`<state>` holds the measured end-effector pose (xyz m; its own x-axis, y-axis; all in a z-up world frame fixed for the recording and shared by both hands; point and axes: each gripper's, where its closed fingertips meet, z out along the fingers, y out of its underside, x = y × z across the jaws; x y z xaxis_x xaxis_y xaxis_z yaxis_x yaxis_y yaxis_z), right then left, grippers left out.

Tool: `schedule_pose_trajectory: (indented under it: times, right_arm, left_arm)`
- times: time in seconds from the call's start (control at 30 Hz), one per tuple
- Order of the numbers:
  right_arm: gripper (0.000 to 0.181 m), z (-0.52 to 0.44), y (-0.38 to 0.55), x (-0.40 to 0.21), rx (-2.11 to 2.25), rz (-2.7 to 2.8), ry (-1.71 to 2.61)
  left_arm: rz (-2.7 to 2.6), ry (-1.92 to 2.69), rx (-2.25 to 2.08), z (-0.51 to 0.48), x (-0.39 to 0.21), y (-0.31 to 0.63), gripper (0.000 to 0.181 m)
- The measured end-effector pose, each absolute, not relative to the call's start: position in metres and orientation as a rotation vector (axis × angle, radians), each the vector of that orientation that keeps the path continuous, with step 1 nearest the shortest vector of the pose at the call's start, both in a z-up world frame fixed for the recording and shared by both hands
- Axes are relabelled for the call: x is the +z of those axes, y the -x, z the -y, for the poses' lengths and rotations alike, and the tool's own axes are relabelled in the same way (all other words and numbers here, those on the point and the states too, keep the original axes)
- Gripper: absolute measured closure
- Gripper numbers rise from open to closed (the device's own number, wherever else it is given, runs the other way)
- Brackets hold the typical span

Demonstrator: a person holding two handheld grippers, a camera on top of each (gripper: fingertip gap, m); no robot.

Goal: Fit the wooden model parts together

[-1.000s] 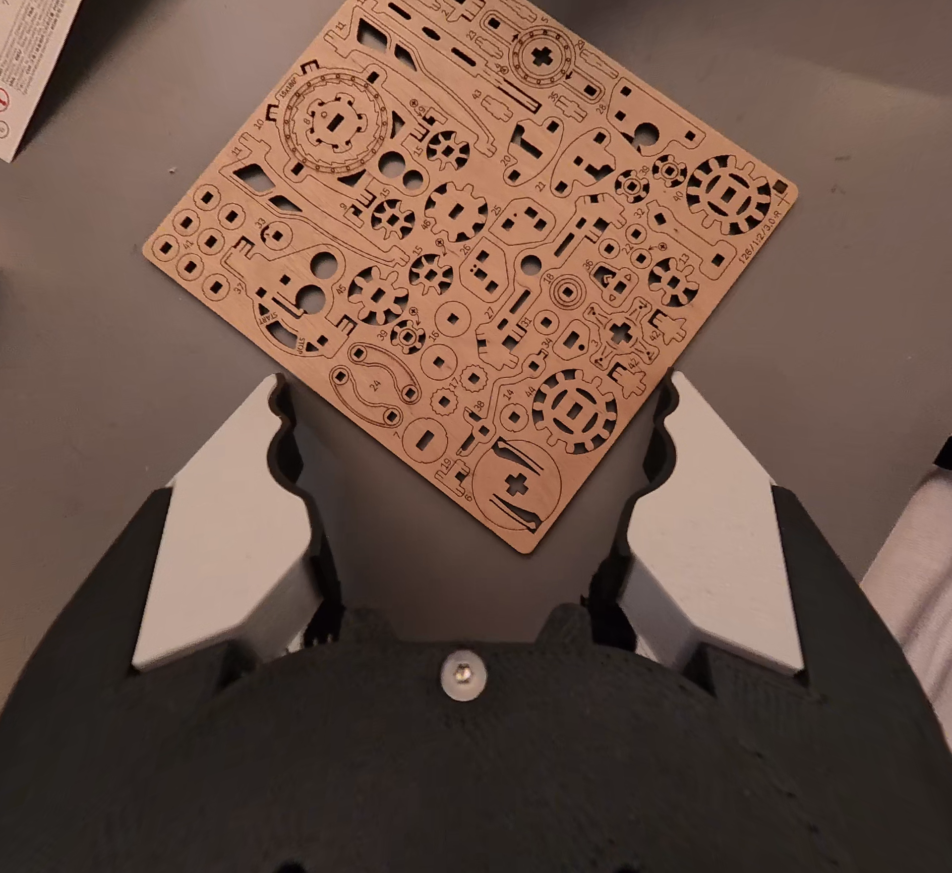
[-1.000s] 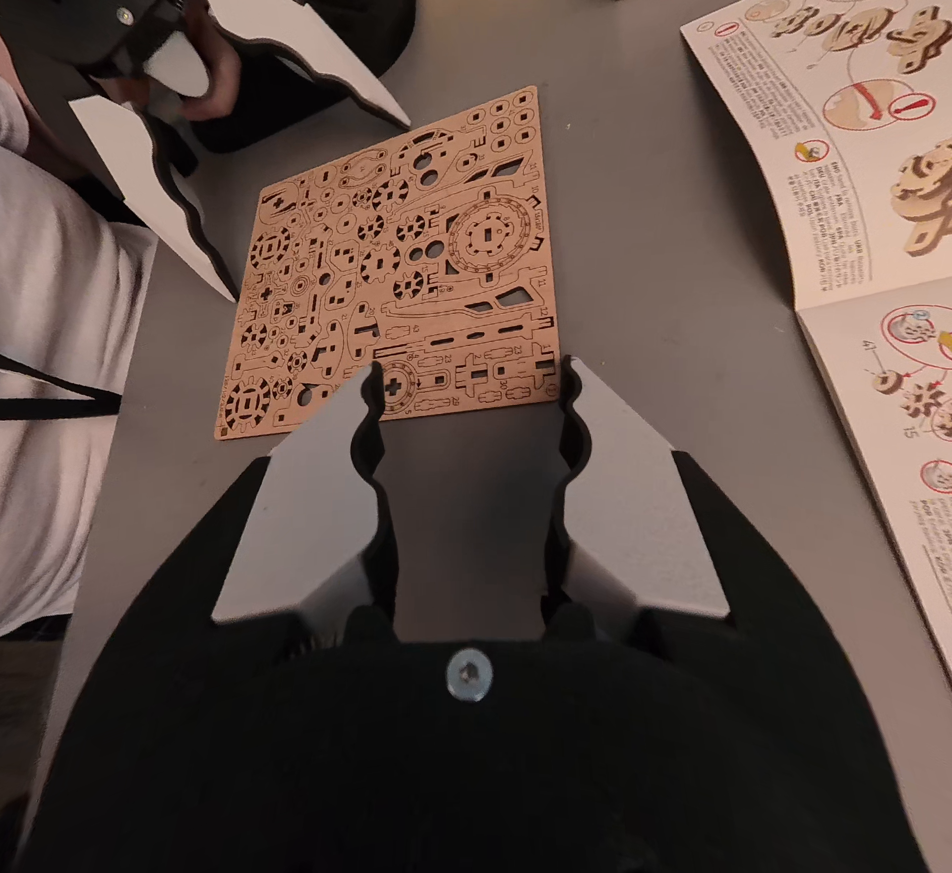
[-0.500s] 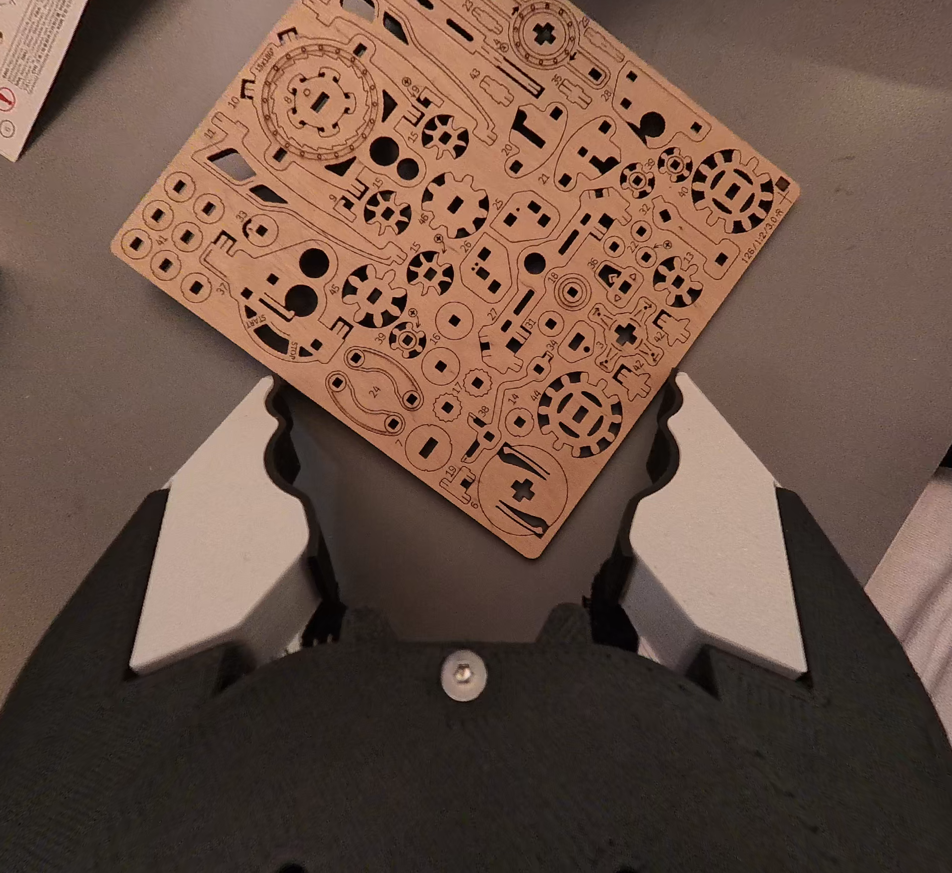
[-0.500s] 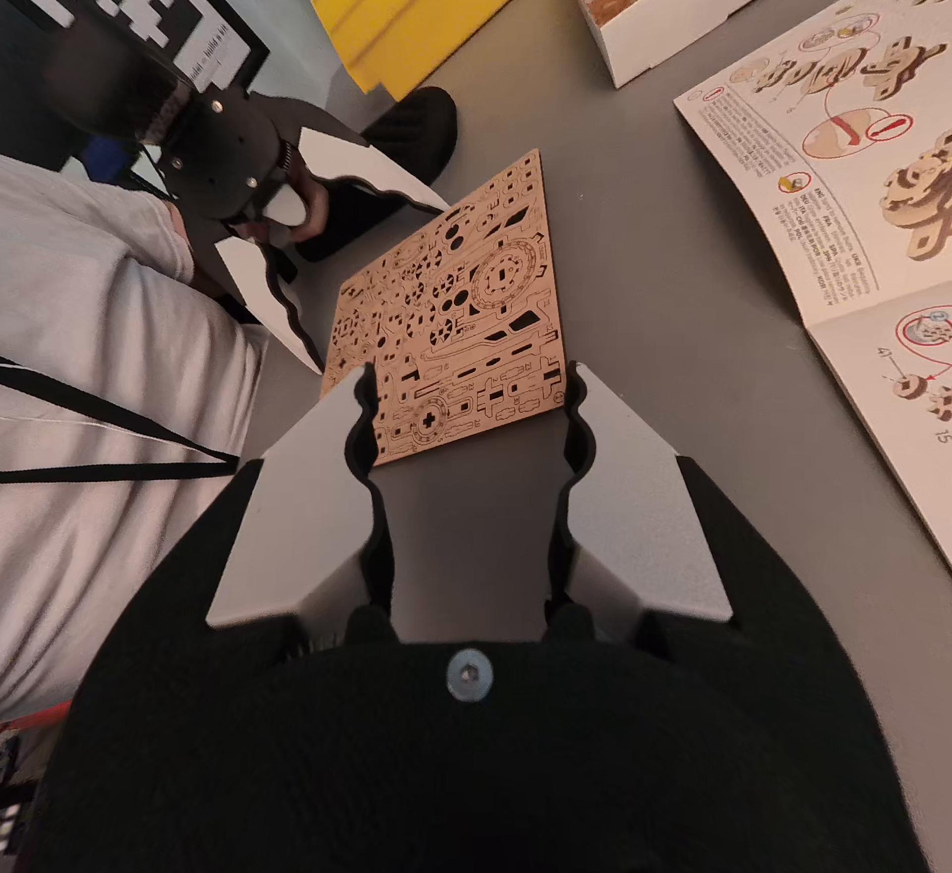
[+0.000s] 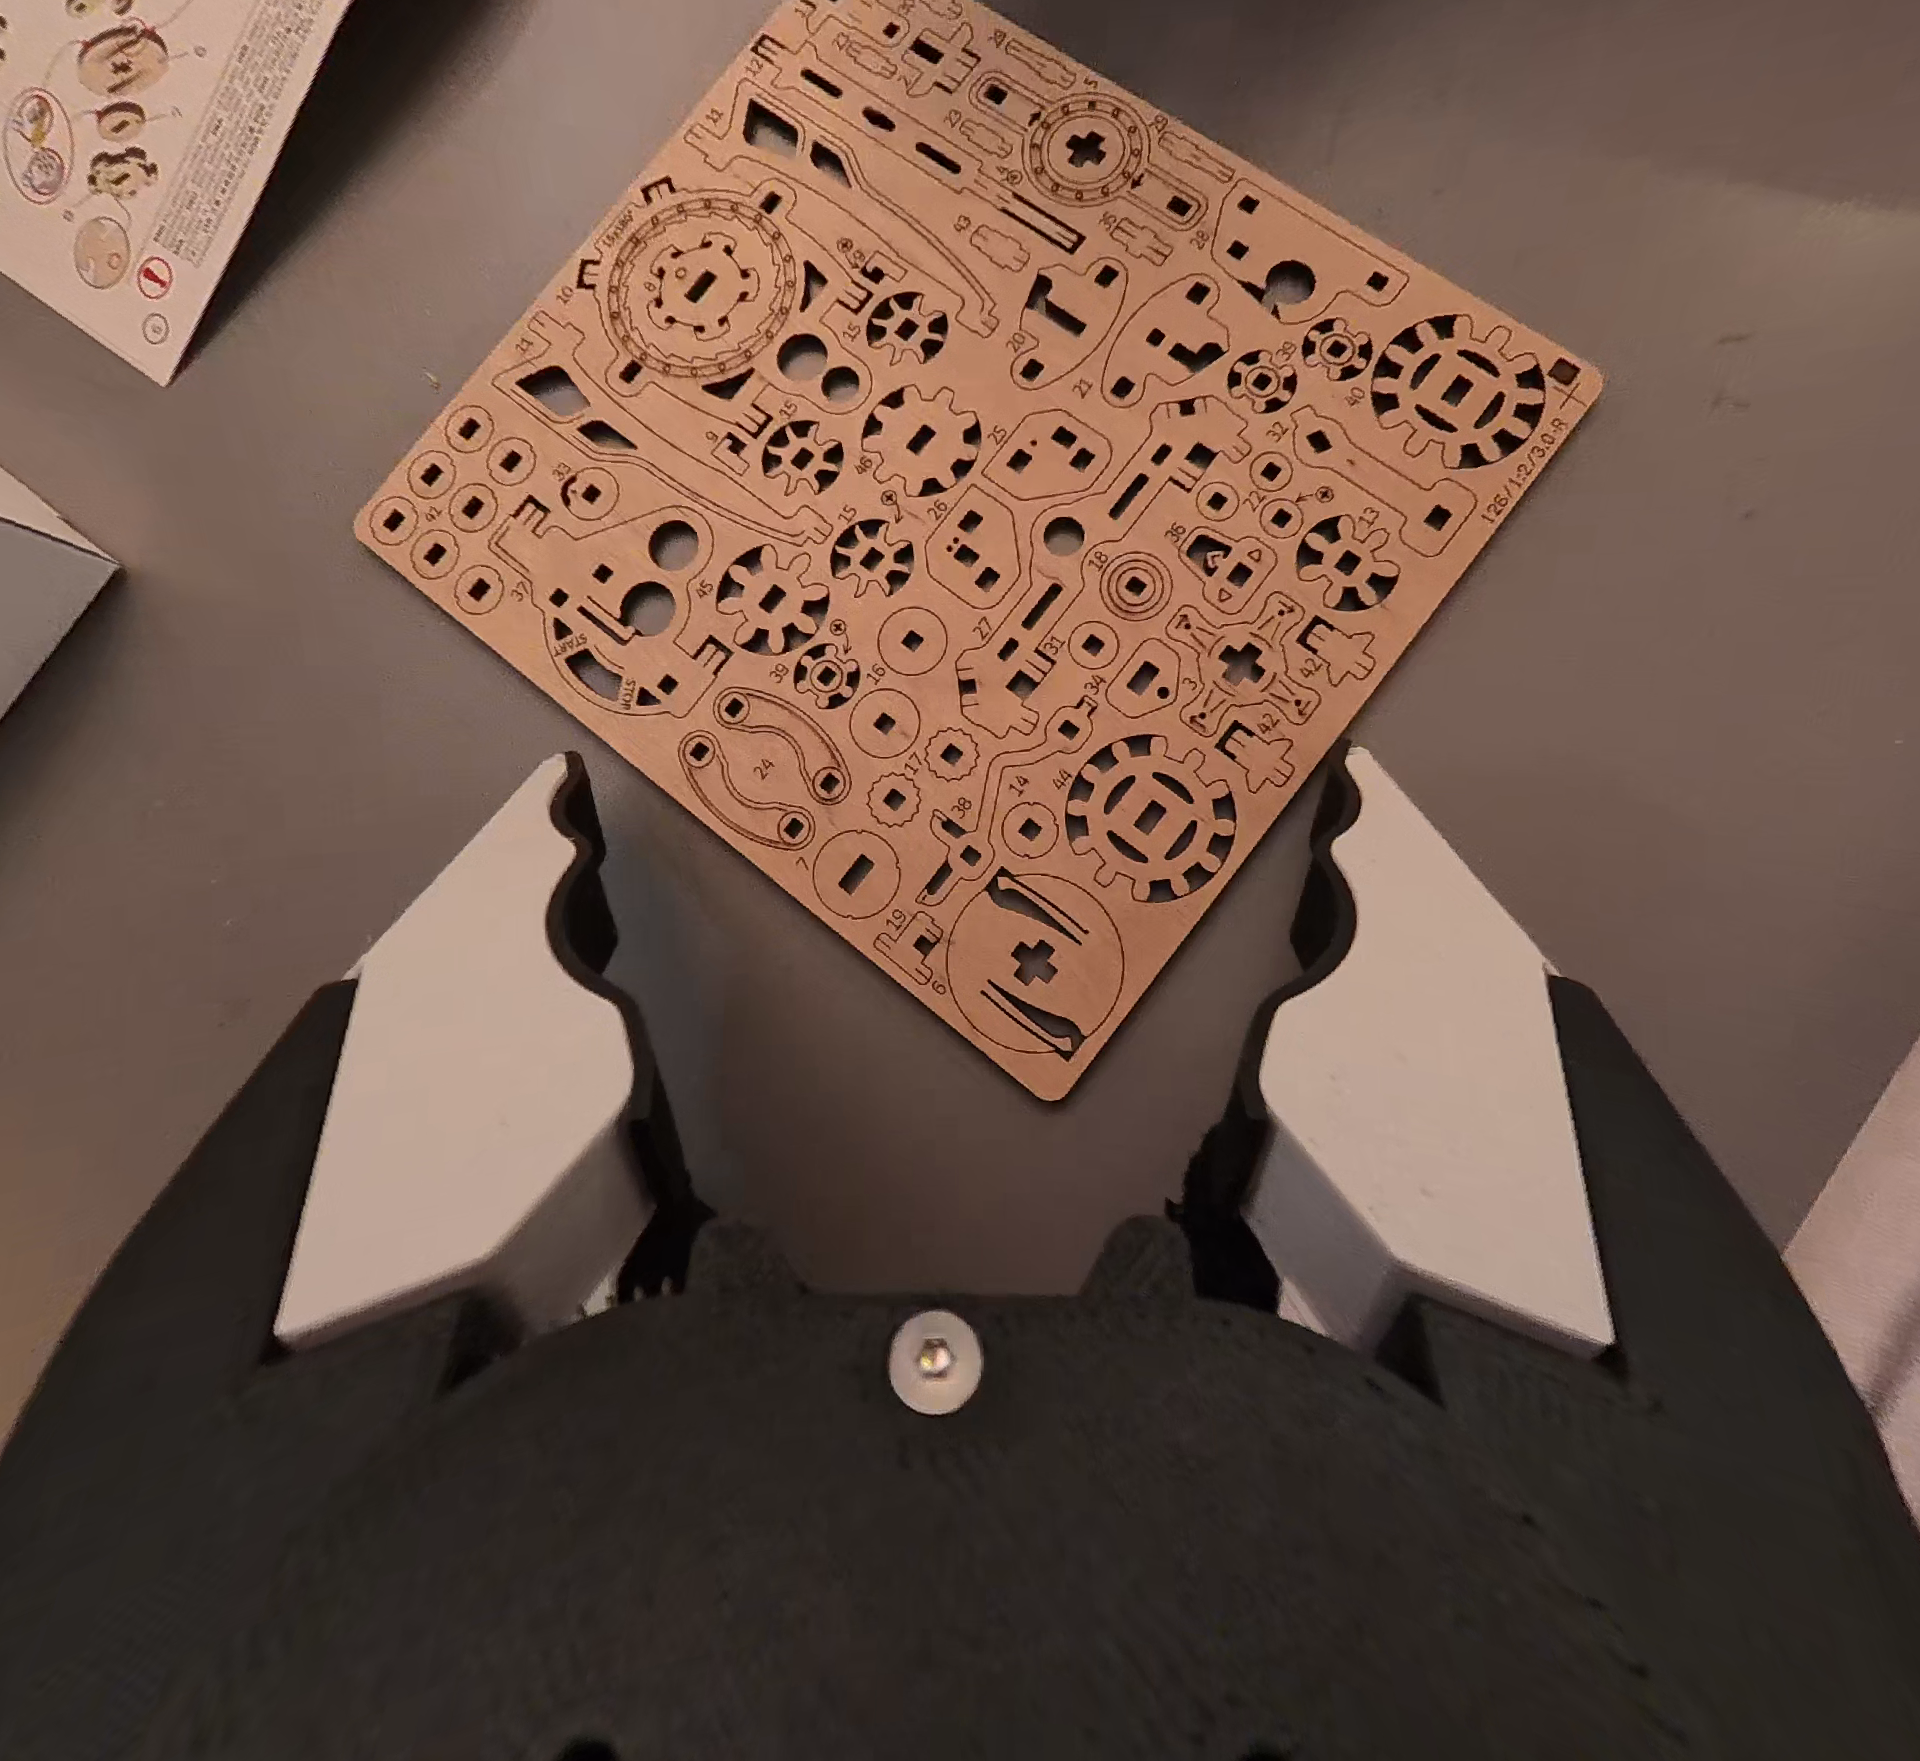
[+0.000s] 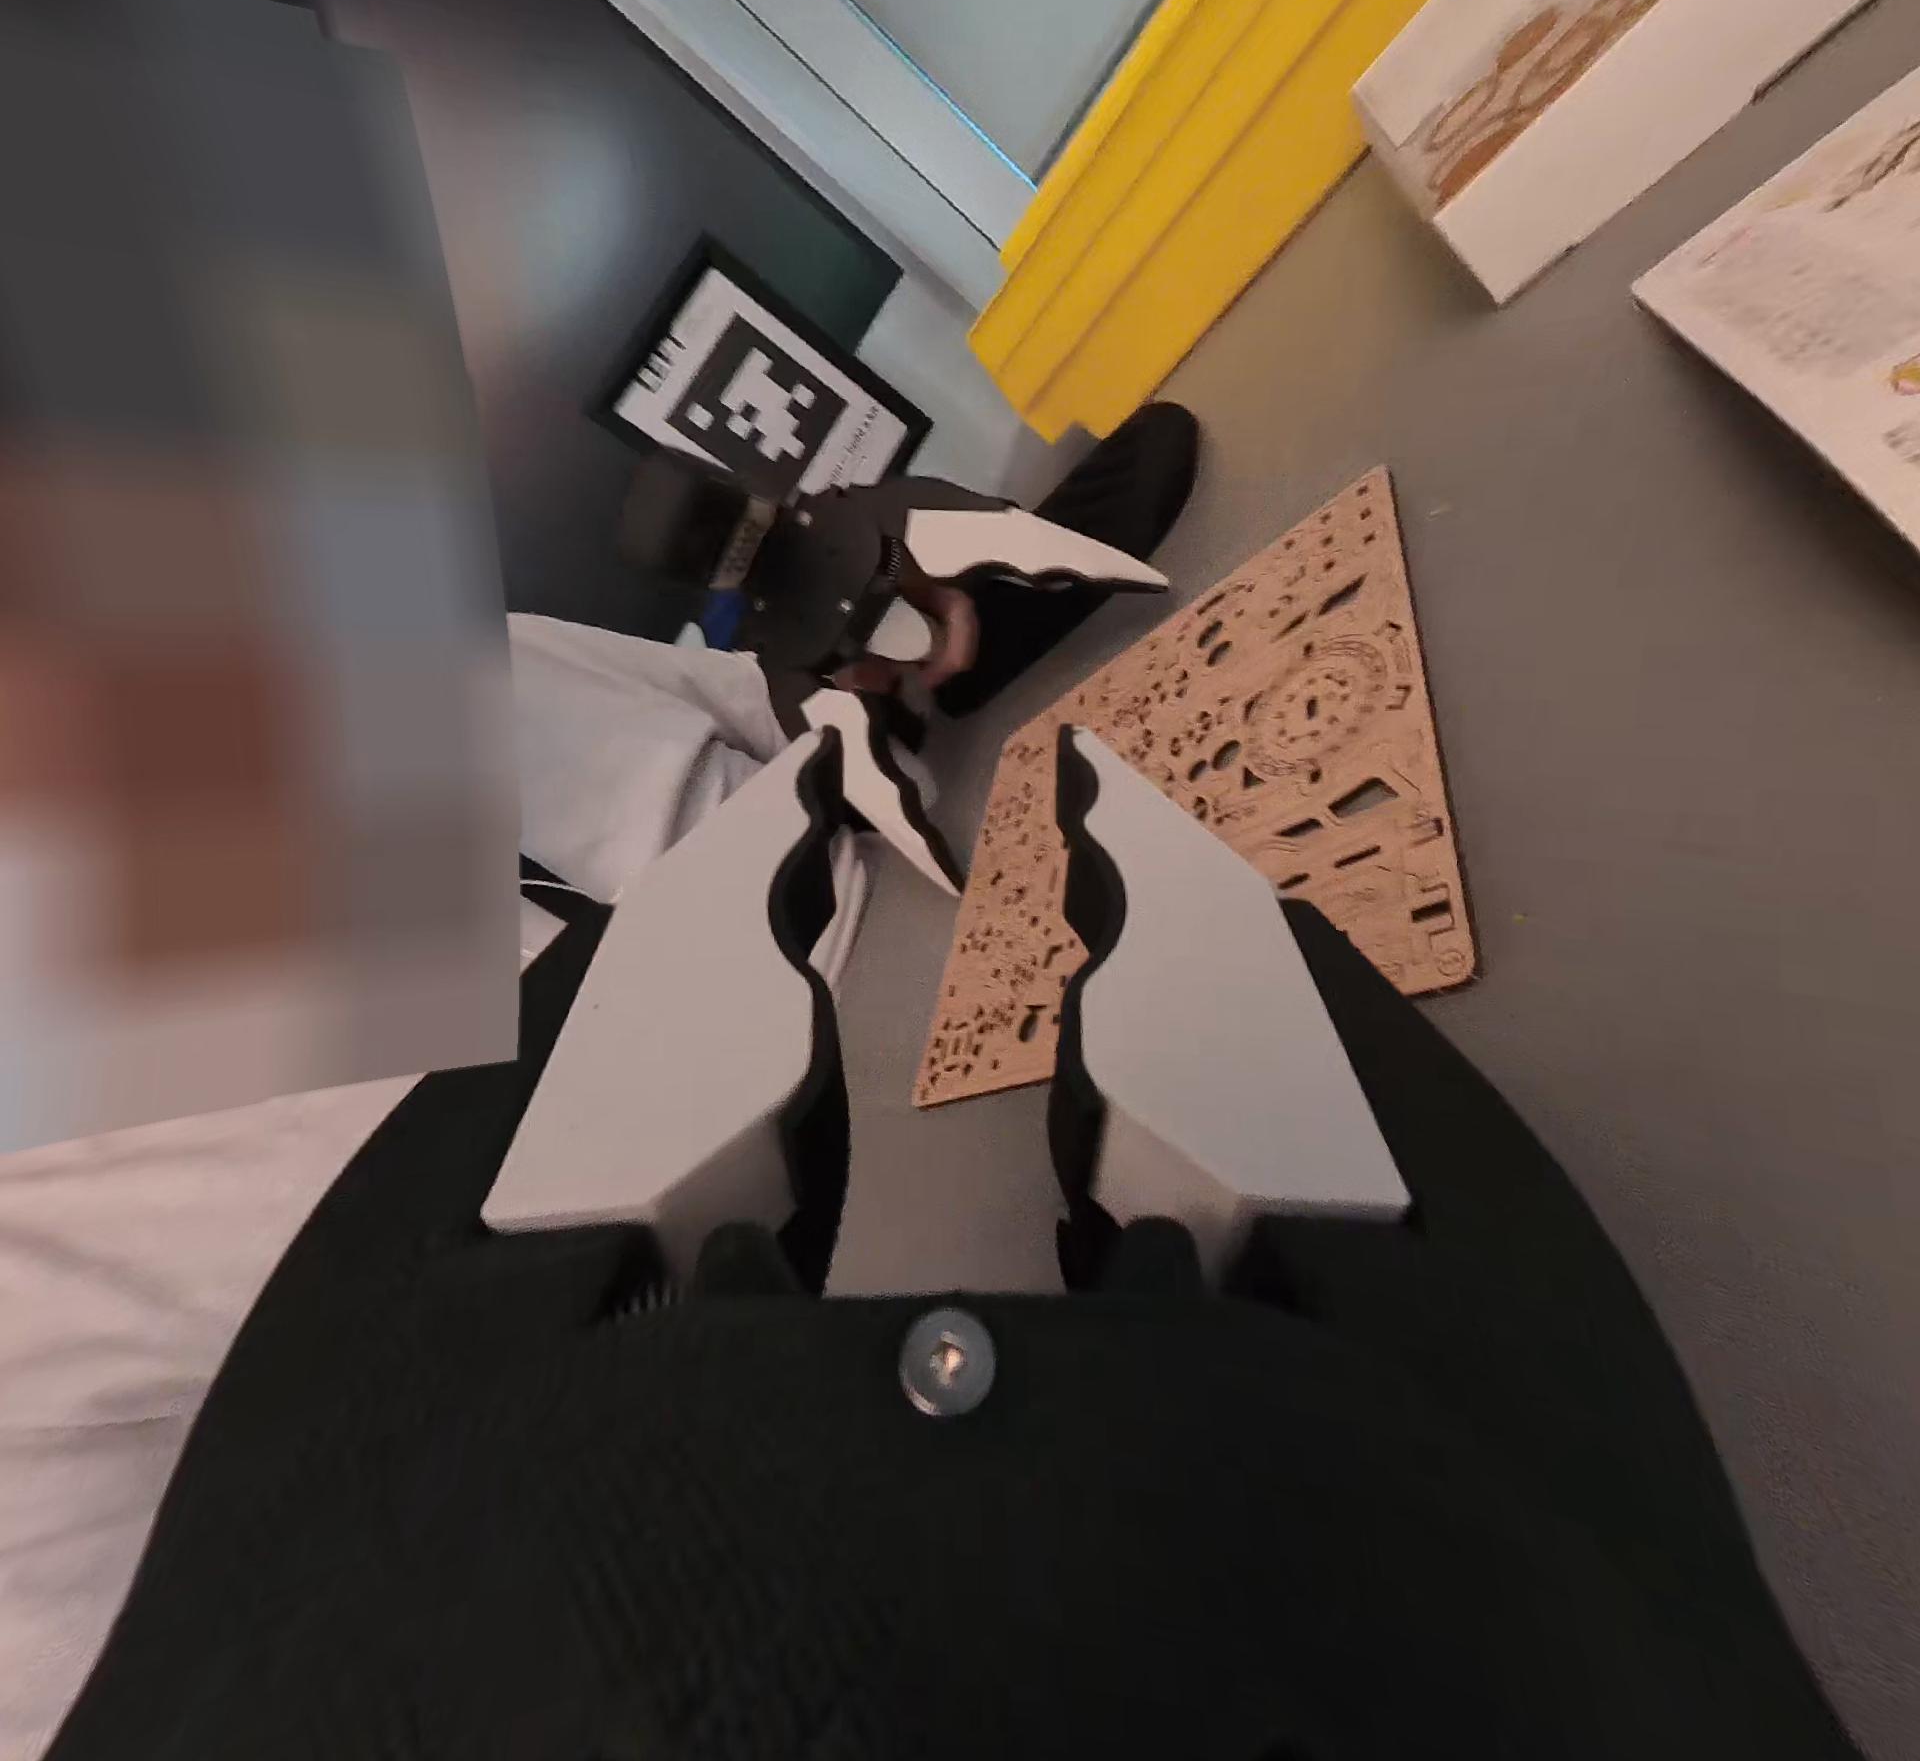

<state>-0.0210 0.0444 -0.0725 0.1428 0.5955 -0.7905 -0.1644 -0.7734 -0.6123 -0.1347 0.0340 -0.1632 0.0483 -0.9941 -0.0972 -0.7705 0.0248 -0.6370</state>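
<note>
My left hand-held gripper (image 5: 951,776) hangs above the grey worktop (image 5: 1558,49) with its jaws spread wide and empty, the laser-cut wooden parts sheet (image 5: 977,506) lying flat just ahead of its fingertips. My right hand-held gripper (image 6: 945,745) is raised beside the sheet's near edge, jaws parted and holding nothing. An instruction booklet (image 5: 156,70) lies well apart from the sheet.

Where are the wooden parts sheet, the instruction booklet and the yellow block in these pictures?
wooden parts sheet (image 5: 977,506): left wrist view, centre of the flat sheet.
instruction booklet (image 5: 156,80): left wrist view, printed page at the upper left.
yellow block (image 6: 1236,132): right wrist view, its long yellow face.
</note>
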Motion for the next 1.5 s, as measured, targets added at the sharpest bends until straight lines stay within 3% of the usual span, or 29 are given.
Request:
schedule_pose_trajectory:
  times: [0.1,0.43,0.83,1.5]
  right_arm:
    - [0.120,-0.045,0.028,-0.092,1.527,0.500,1.962]
    - [0.091,-0.057,-0.019,-0.130,0.780,0.783,2.128]
    - [0.099,-0.041,0.006,-0.151,0.722,0.985,2.201]
    - [0.104,-0.047,0.007,-0.095,1.142,0.693,1.971]
  left_arm:
    - [-1.767,1.794,-0.539,-0.034,-0.163,0.135,0.047]
    - [-1.771,1.816,-0.551,-0.032,-0.163,0.136,0.048]
    - [-1.773,1.816,-0.554,-0.030,-0.162,0.137,0.048]
    - [-1.770,1.805,-0.540,-0.031,-0.162,0.136,0.043]
